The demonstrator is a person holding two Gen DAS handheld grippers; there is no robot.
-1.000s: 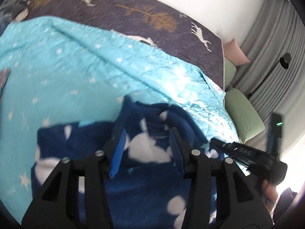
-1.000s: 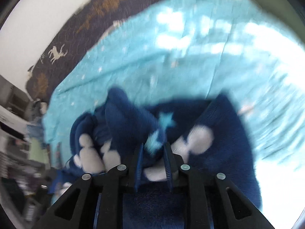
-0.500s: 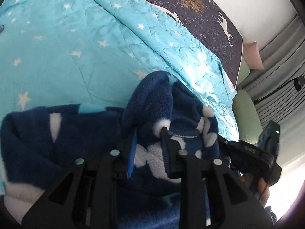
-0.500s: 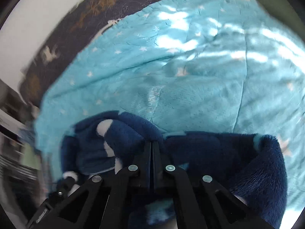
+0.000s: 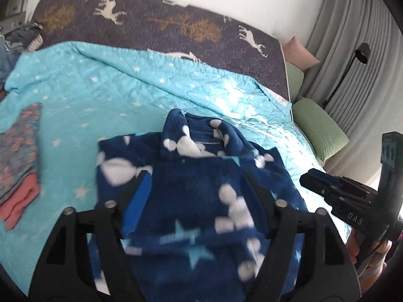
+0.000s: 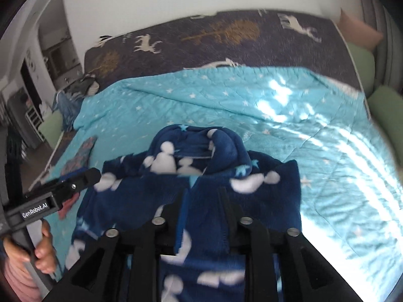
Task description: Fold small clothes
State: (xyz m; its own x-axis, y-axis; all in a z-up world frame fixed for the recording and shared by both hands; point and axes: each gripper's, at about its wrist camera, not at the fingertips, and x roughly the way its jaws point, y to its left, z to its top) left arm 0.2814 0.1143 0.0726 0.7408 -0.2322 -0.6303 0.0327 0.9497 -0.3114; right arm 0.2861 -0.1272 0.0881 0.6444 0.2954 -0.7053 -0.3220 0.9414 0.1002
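A dark blue fleece garment (image 5: 201, 196) lies on a turquoise star quilt (image 5: 105, 100), just ahead of both grippers. The left gripper (image 5: 195, 188) has just spread wide; the right gripper (image 6: 202, 201) has just parted slightly. Neither pinches the fleece.

A navy fleece garment (image 6: 201, 176) with white blobs and pale blue stars lies on a turquoise star-print quilt (image 6: 289, 125), its hood bunched at the far end. The right gripper (image 6: 202, 201) hangs over the near part of it, its jaws having just been opening, parted with nothing pinched between them. At the left edge the left gripper (image 6: 83, 178) (its side printed "GenRobot.AI") reaches in, a hand (image 6: 41, 251) wrapped round its handle. Beyond the quilt spreads a dark bedspread (image 6: 226, 40) with deer and trees.
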